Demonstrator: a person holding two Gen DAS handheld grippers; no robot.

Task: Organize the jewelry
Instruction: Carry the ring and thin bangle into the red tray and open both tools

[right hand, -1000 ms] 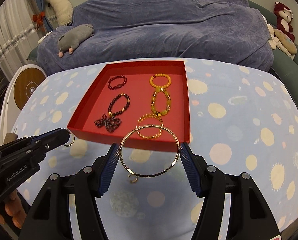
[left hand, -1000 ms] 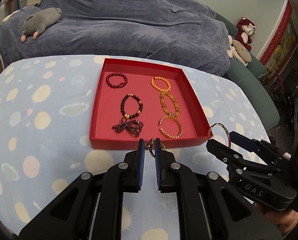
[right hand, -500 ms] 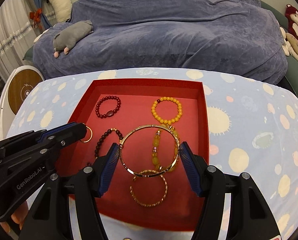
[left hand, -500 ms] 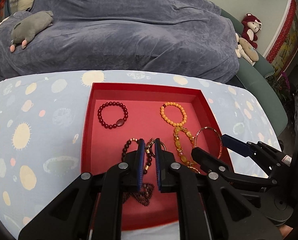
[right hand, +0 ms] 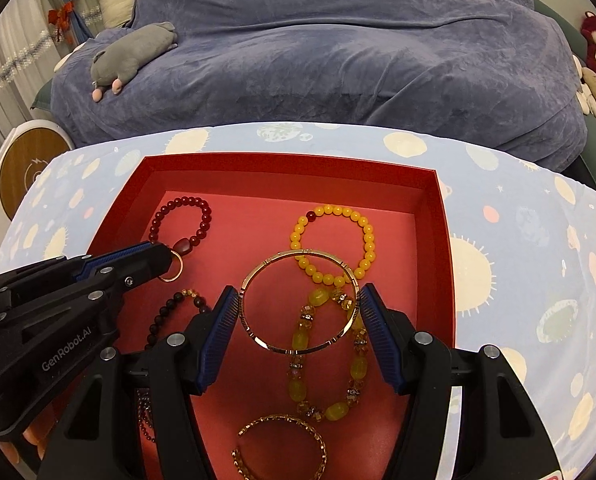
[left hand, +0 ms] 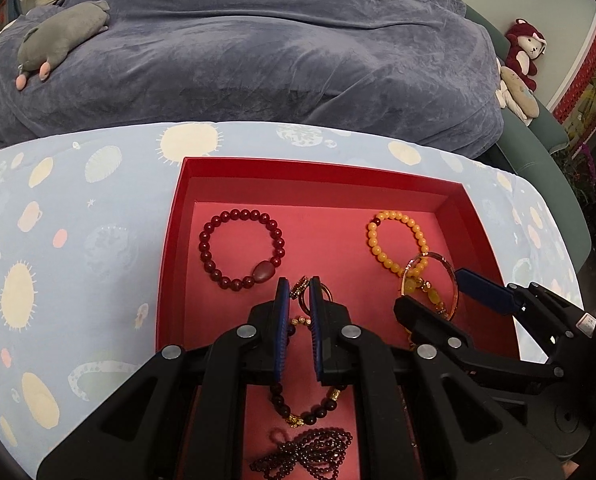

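Fingers of the right gripper clamp the gold bangle; left gripper pinches a ring.

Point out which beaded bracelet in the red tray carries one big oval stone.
The dark red beaded bracelet at the red tray's far left: a large oval stone sits among its small round beads. The yellow beaded bracelet beside it has only one small red bead.

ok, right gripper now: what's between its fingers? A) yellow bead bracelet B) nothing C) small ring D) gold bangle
D. In the right wrist view the right gripper is shut on the gold bangle, its rim pressed against both blue pads, held above the red tray. The small ring is in the left gripper.
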